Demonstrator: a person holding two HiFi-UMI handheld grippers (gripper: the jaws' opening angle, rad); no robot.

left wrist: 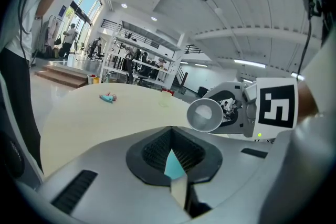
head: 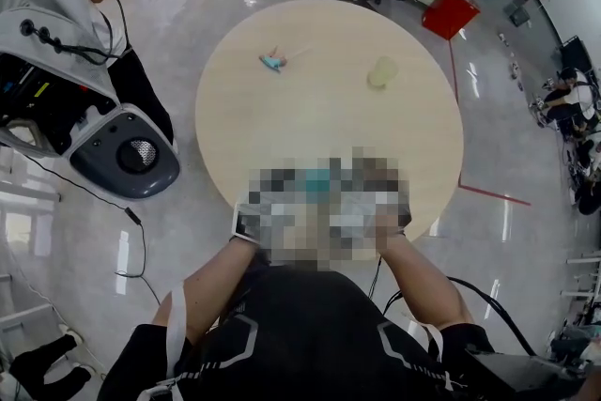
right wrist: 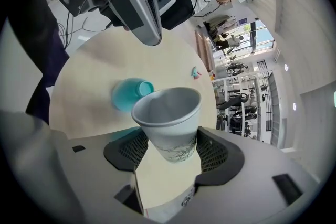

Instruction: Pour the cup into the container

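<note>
1. The paper cup (right wrist: pixel 170 123) is tipped and clamped between your right gripper's (right wrist: pixel 173 148) jaws, over the round table (head: pixel 282 127).
2. The teal container (right wrist: pixel 128 94) sits just beyond it, and your left gripper's (left wrist: pixel 176 159) jaws are pinched nearly together on its edge.

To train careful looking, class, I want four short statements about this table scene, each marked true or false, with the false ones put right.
1. The right gripper holds a white paper cup. True.
2. The table is square. False: it is round.
3. The left gripper is shut on a teal container. True.
4. The red bin stands on the table. False: it stands on the floor beyond the table's far edge.
</note>
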